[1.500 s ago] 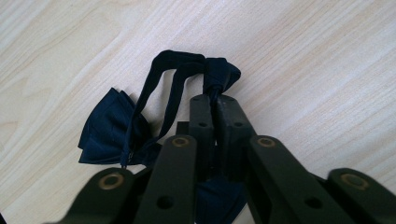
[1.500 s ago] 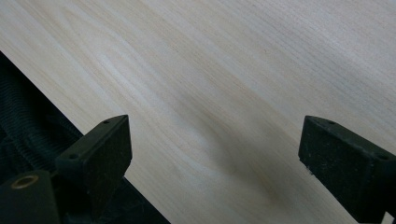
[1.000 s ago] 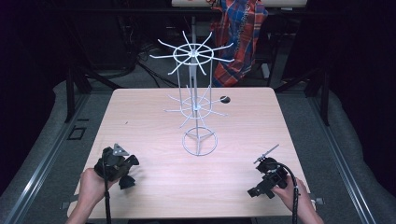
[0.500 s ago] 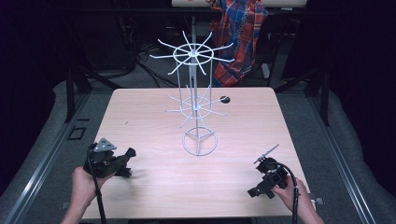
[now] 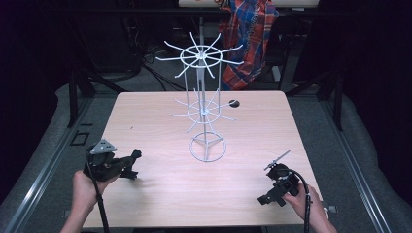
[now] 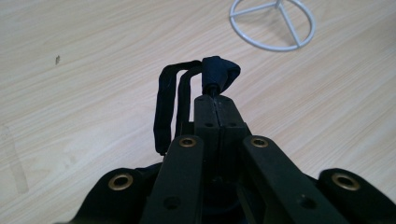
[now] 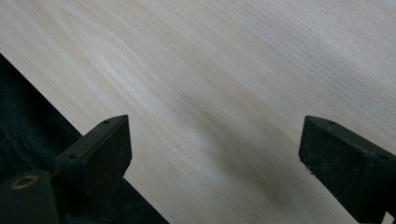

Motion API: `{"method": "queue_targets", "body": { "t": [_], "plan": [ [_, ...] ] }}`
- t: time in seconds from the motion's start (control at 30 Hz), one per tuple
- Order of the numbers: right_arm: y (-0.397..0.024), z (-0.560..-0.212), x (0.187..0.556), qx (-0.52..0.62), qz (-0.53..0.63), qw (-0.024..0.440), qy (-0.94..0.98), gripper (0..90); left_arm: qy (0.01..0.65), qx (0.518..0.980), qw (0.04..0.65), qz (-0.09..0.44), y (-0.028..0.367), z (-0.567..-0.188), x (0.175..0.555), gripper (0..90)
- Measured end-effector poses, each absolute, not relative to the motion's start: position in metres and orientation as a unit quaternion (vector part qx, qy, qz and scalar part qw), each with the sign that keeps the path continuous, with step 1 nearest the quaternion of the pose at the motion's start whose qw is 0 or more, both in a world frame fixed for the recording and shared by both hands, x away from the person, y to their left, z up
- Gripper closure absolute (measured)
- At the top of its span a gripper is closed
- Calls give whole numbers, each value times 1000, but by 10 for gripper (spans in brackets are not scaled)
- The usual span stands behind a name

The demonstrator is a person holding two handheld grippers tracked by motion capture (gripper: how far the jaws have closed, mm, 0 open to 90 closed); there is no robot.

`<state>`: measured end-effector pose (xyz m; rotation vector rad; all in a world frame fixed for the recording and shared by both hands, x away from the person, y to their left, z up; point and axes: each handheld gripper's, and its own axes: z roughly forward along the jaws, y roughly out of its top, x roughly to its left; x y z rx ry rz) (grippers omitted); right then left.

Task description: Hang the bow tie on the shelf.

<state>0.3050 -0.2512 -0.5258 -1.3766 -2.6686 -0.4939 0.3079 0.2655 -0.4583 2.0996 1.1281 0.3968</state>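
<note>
Left gripper (image 5: 130,162) is hovering over the desk (image 5: 160,116) near its left front edge, fingers (image 6: 218,116) pressing together on a dark navy strap-like item (image 6: 187,88); its loops are hanging off to one side of the fingertips, exact kind unclear. White wire rack (image 5: 204,104) is standing upright mid-desk, its ring base (image 6: 273,23) lying just ahead of the held item. Right gripper (image 5: 278,182) is resting at the desk's right front, fingers (image 7: 100,149) spreading wide over bare wood, holding nothing.

Small dark object (image 5: 234,103) behind rack (image 5: 206,112) (unidentifiable, too small).
</note>
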Motion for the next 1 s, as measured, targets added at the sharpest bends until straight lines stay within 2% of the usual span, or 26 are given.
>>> {"method": "queue_targets", "body": {
  "t": [1.0],
  "plan": [
    [-251,-524,306,-445,-158,46,-880,90,432,791,402,164,252,-428,334,898]
  ]
}}
